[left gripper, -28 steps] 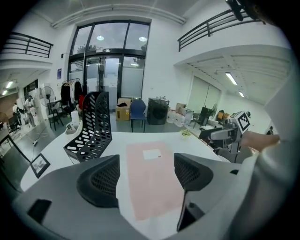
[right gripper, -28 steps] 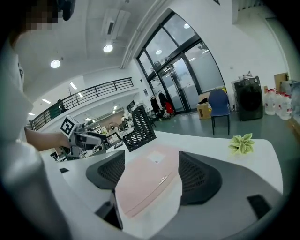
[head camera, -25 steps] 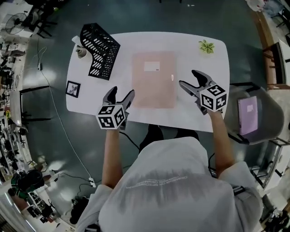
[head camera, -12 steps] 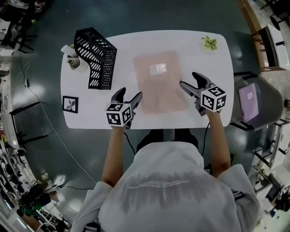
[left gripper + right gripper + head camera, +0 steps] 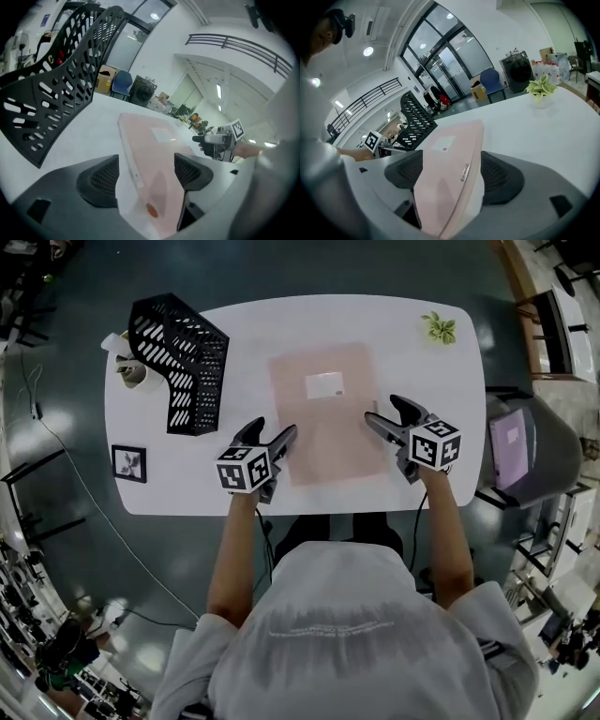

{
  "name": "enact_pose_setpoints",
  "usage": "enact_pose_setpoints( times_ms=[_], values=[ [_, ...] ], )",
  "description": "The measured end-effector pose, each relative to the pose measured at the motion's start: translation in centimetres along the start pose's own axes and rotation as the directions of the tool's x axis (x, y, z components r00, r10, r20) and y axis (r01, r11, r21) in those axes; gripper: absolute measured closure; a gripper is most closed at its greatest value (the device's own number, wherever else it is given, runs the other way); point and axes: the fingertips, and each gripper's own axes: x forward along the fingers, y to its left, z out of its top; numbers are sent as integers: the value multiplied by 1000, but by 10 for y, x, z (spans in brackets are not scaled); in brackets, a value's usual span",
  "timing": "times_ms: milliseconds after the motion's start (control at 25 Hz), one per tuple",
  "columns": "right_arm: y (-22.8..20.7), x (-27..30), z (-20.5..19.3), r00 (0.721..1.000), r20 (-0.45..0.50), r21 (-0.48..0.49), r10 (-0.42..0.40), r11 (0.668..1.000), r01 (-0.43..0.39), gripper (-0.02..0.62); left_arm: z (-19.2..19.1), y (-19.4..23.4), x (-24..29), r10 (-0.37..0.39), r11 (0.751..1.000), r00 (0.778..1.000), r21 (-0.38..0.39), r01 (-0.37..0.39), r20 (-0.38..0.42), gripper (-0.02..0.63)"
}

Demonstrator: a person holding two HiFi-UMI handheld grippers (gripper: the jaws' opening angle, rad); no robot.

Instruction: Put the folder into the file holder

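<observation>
A pink folder (image 5: 328,413) with a white label lies flat on the white table (image 5: 422,362). The black mesh file holder (image 5: 178,362) stands empty at the table's far left. My left gripper (image 5: 270,435) is open at the folder's near left edge. In the left gripper view that edge (image 5: 133,164) runs through the gap, and neither pad touches it. My right gripper (image 5: 384,412) is open at the folder's right edge. Its jaws have just been opening. The right gripper view shows the folder (image 5: 450,159) in the gap, free of the pads.
A small potted plant (image 5: 441,329) sits at the far right corner. A cup (image 5: 127,371) stands behind the holder. A marker card (image 5: 128,463) lies at the near left. A grey chair with a purple folder (image 5: 511,442) stands right of the table.
Both grippers have come down and closer to the folder's two sides. The left one has shifted right to the folder's edge. The folder and holder have not moved on the table.
</observation>
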Motion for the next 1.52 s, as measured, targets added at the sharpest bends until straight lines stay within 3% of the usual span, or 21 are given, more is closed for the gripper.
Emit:
enact_pose_setpoints(
  times_ms=[120,480,640,1040,1520],
  values=[
    [-8,9,-2,1000,-14,38,8,999,-7,215,-4,3,12,-13,999,1000,-45,14,1,236],
    [-23,33,-11,997,-62,116,51,992,-44,209,-6,3,43,-57,995,998,-84,55,-16,236],
    [-27,45,-18,995,-81,141,65,989,-53,202,-3,5,47,-59,996,998,-70,58,-10,236],
    [-18,54,-25,988,-130,51,87,995,-81,202,-4,2,51,-82,997,997,6,82,-11,238],
    [-13,46,-17,993,-59,117,102,989,-95,202,-5,1,52,-61,997,998,45,61,-5,239]
  ],
)
